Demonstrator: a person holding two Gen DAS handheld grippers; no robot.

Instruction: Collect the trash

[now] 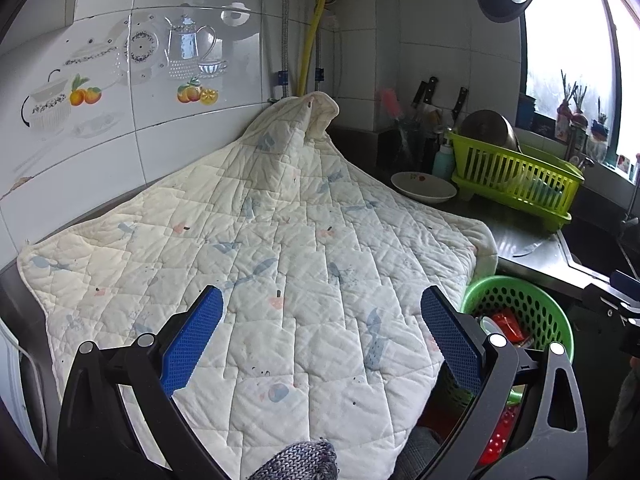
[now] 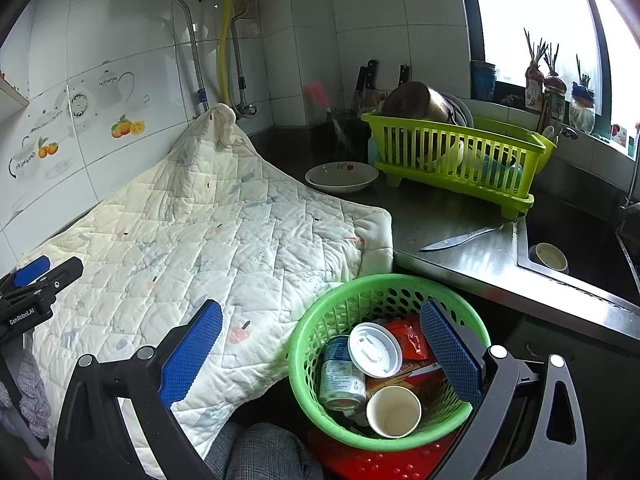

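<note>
A green perforated basket (image 2: 320, 322) sits below the counter edge, on something red. It holds a tin can (image 2: 340, 376), a white plastic lid (image 2: 374, 350), a paper cup (image 2: 394, 412) and red wrappers (image 2: 408, 340). My right gripper (image 2: 320, 354) hangs open just above the basket with nothing between its blue pads. My left gripper (image 1: 322, 334) is open over the quilted white cloth (image 1: 260, 260) and holds nothing. The basket (image 1: 532, 304) shows at the right of the left wrist view, partly behind a finger. The left gripper (image 2: 36, 280) appears at the left edge of the right wrist view.
The quilted cloth (image 2: 200, 240) covers the left counter and drapes over its front. A white bowl (image 2: 342, 176), a lime dish rack (image 2: 460, 160) with a pot, a knife (image 2: 460, 238) and a sink (image 2: 580, 248) with a small cup lie to the right. Knives stand in the corner.
</note>
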